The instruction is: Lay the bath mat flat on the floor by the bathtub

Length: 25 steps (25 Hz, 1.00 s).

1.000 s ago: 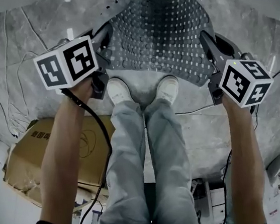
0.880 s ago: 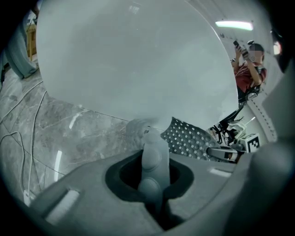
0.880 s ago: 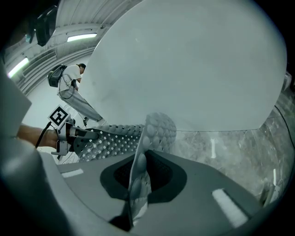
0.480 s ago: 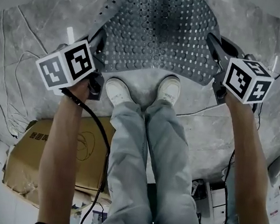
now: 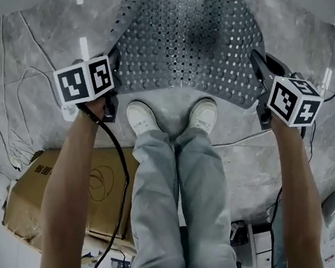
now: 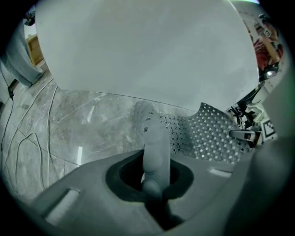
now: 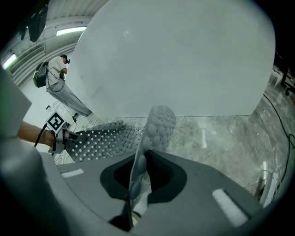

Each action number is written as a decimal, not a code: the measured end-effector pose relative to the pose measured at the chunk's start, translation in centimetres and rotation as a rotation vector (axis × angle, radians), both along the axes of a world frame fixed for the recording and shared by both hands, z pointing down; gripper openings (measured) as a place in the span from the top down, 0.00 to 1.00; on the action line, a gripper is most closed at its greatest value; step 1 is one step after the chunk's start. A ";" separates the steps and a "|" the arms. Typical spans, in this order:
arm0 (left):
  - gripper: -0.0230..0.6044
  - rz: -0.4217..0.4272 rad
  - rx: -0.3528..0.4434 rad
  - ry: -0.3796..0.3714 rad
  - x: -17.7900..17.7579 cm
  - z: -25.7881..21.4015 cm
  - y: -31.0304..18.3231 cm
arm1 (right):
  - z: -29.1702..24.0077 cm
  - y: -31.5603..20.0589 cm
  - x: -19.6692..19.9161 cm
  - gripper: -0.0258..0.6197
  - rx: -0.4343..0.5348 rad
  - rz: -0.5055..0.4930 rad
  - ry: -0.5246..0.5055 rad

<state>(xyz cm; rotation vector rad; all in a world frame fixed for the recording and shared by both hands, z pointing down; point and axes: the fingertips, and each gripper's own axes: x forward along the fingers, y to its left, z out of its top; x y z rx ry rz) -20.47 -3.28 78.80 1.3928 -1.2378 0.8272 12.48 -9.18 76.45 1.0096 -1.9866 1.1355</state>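
A grey perforated rubber bath mat (image 5: 188, 42) hangs spread between my two grippers, low over the marble floor (image 5: 37, 60) in front of the white bathtub (image 6: 147, 50). My left gripper (image 5: 112, 69) is shut on the mat's near left corner (image 6: 154, 147), which stands up between its jaws. My right gripper (image 5: 257, 71) is shut on the near right corner (image 7: 154, 133). Across the mat (image 7: 106, 136), the right gripper view shows the left gripper, and the mat (image 6: 207, 136) reaches toward the right gripper in the left gripper view.
The person's white shoes (image 5: 142, 116) stand just behind the mat's near edge. Thin cables (image 5: 18, 112) trail over the floor at left and right. A flattened cardboard box (image 5: 31, 186) lies behind the left leg. Another person (image 7: 57, 73) stands far off.
Both grippers have sunk toward the floor and moved away from me with the mat. The mat now hangs flatter, lower and further in front of the shoes.
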 end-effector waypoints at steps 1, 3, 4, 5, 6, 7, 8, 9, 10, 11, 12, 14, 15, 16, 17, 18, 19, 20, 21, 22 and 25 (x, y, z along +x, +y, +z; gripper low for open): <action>0.92 0.004 -0.008 -0.005 -0.1 0.6 0.3 | 0.4 0.1 0.3 0.92 -0.003 -0.006 0.010; 0.92 0.006 -0.018 -0.014 -0.7 1.6 0.5 | 1.0 -0.1 0.5 0.92 -0.002 -0.011 0.025; 0.92 0.007 -0.025 -0.022 -1.1 2.0 0.7 | 1.3 -0.1 0.4 0.92 -0.001 -0.014 0.029; 0.92 0.008 -0.035 -0.028 -1.6 2.4 1.0 | 1.6 0.0 0.4 0.92 -0.003 -0.019 0.034; 0.92 0.008 -0.045 -0.033 -2.0 2.8 1.3 | 2.0 0.1 0.4 0.92 -0.005 -0.024 0.040; 0.92 0.005 -0.053 -0.038 -2.4 3.1 1.6 | 2.2 0.1 0.4 0.92 -0.007 -0.027 0.046; 0.92 -0.001 -0.060 -0.041 -2.8 3.4 1.7 | 2.5 0.1 0.5 0.92 -0.008 -0.029 0.052; 0.92 -0.007 -0.065 -0.042 -3.2 3.6 1.8 | 2.7 0.1 0.6 0.92 -0.008 -0.031 0.058; 0.92 -0.011 -0.070 -0.041 -3.5 3.9 2.0 | 3.0 0.2 0.7 0.92 -0.008 -0.031 0.065; 0.92 -0.009 -0.074 -0.040 -3.8 4.1 2.2 | 3.2 0.3 0.7 0.92 -0.008 -0.032 0.073; 0.92 -0.003 -0.078 -0.042 -4.0 4.4 2.4 | 3.5 0.5 0.9 0.92 -0.009 -0.034 0.081; 0.92 0.013 -0.090 -0.051 -4.4 5.1 2.9 | 4.3 0.8 1.2 0.92 -0.012 -0.052 0.098; 0.92 0.019 -0.096 -0.057 -4.5 5.6 3.1 | 4.8 1.0 1.5 0.92 -0.013 -0.067 0.108; 0.92 0.020 -0.103 -0.063 -4.7 6.1 3.4 | 5.4 1.0 1.7 0.92 -0.016 -0.081 0.116; 0.92 0.016 -0.107 -0.069 -5.0 6.6 3.5 | 6.1 0.9 2.0 0.92 -0.020 -0.090 0.123; 0.92 0.009 -0.110 -0.074 -5.2 7.0 3.5 | 6.7 0.9 2.2 0.92 -0.023 -0.092 0.127; 0.92 0.005 -0.112 -0.076 -5.3 7.4 3.5 | 7.2 0.8 2.4 0.92 -0.026 -0.091 0.132; 0.92 0.007 -0.112 -0.077 -5.3 7.7 3.5 | 7.5 0.9 2.6 0.92 -0.028 -0.088 0.137; 0.92 0.015 -0.113 -0.078 -5.3 8.0 3.6 | 7.8 0.9 2.9 0.92 -0.028 -0.086 0.142; 0.92 0.025 -0.113 -0.079 -5.2 8.3 3.7 | 8.0 1.0 3.1 0.92 -0.027 -0.086 0.148; 0.92 0.037 -0.120 -0.088 -5.8 9.0 4.2 | 8.6 1.4 3.6 0.92 -0.028 -0.083 0.174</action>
